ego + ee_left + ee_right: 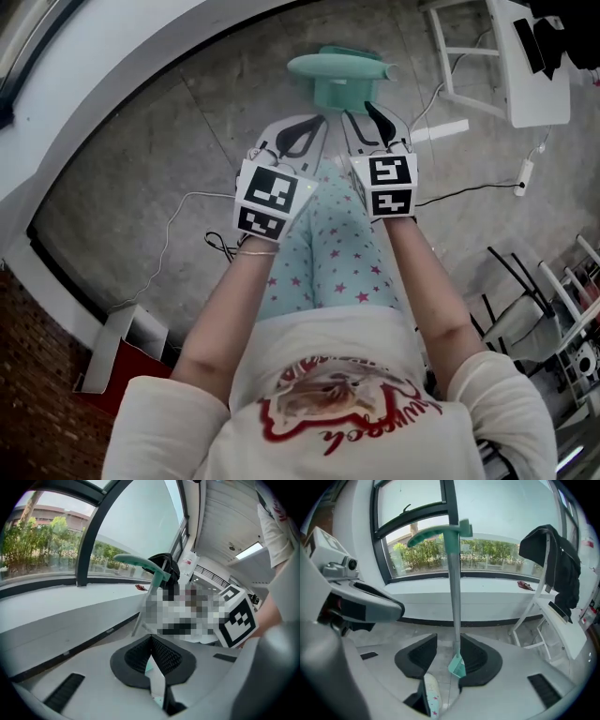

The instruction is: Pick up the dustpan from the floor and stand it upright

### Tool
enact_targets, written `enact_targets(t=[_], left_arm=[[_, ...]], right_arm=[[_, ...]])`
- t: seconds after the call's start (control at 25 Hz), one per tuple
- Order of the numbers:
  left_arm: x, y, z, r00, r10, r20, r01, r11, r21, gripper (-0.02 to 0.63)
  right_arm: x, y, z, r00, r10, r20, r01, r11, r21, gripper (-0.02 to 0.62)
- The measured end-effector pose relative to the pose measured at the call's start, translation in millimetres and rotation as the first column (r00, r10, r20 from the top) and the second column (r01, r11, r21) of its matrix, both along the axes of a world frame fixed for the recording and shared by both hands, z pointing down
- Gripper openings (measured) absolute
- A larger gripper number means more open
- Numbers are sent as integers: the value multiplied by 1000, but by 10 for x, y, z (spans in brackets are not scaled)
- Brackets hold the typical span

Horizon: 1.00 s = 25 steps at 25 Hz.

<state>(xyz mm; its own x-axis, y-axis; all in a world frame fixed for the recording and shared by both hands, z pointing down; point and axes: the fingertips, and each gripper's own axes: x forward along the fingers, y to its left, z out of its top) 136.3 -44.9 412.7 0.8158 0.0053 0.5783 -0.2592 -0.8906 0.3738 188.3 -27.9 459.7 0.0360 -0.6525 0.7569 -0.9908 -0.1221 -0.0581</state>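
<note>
Teal plastic long-handled dustpan (336,73) stood upright on grey concrete floor (141,169), contents not discernible; right claw (449,644) was spread, dustpan handle (454,588) between its pads untouched; left claw (151,638) was pressed together.

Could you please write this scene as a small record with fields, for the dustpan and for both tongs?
dustpan: teal, standing upright on the grey floor, held by nothing
left tongs: shut, empty
right tongs: open, not touching the dustpan
background: window wall; dark jacket hanging at the right
</note>
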Motion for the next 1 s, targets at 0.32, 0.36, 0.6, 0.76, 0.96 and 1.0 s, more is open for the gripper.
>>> enact_targets(t=[0.32, 0.36, 0.6, 0.76, 0.96, 1.0], left_arm=[[13, 230, -446, 999, 21, -48, -19, 999, 32, 20], [26, 254, -505, 999, 17, -51, -16, 999, 37, 20], [125, 304, -794, 996, -47, -71, 52, 996, 77, 20], [182, 455, -927, 984, -157, -85, 164, 982, 88, 20], [328, 869, -1074, 953, -281, -117, 292, 951, 99, 20], [357, 949, -1098, 944, -306, -120, 319, 942, 101, 20]], right_arm=[[-189, 110, -748, 1000, 7, 7, -8, 999, 47, 91], [-198, 132, -814, 1000, 3, 9, -4, 999, 41, 65], [-257, 238, -1064, 994, -28, 103, 25, 999, 34, 28], [-224, 434, -1185, 986, -107, 126, 99, 993, 67, 25], [29, 719, -1351, 976, -188, 113, 178, 979, 96, 25], [82, 771, -1391, 973, -203, 108, 192, 976, 103, 25]])
